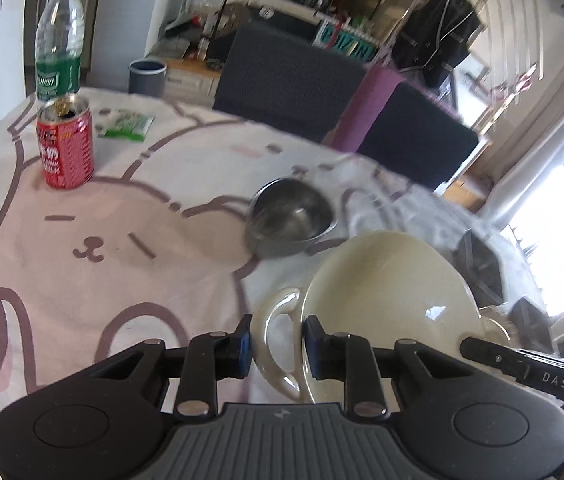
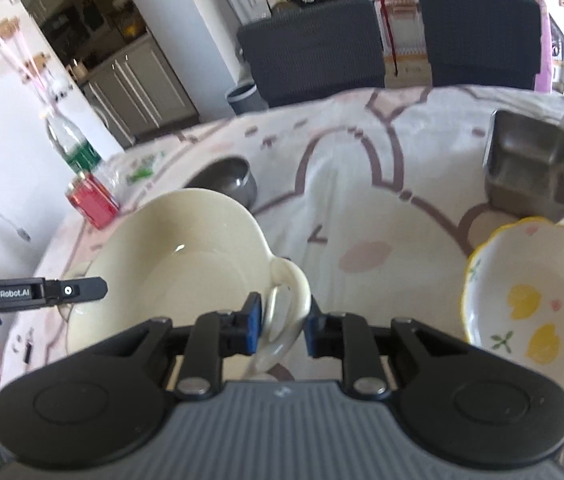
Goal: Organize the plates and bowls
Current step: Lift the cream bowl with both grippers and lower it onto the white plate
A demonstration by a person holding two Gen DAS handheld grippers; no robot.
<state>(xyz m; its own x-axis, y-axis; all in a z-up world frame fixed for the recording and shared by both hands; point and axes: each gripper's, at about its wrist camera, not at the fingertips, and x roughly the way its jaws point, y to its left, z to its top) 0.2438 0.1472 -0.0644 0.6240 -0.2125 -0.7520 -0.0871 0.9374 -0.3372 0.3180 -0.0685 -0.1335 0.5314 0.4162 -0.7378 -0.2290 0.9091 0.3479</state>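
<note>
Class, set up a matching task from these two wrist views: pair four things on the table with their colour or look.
Things:
1. two-handled bowl
2. can
3. round metal bowl
4. scalloped bowl

Looks:
A. red
B. plain cream
C. shiny grey steel
D. white with yellow rim and painted fruit

Pairs: 1-B, 2-A, 3-C, 4-D

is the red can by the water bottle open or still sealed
Open. In the left wrist view the red can stands upright with a dark hole showing in its top, beside the water bottle.
</note>
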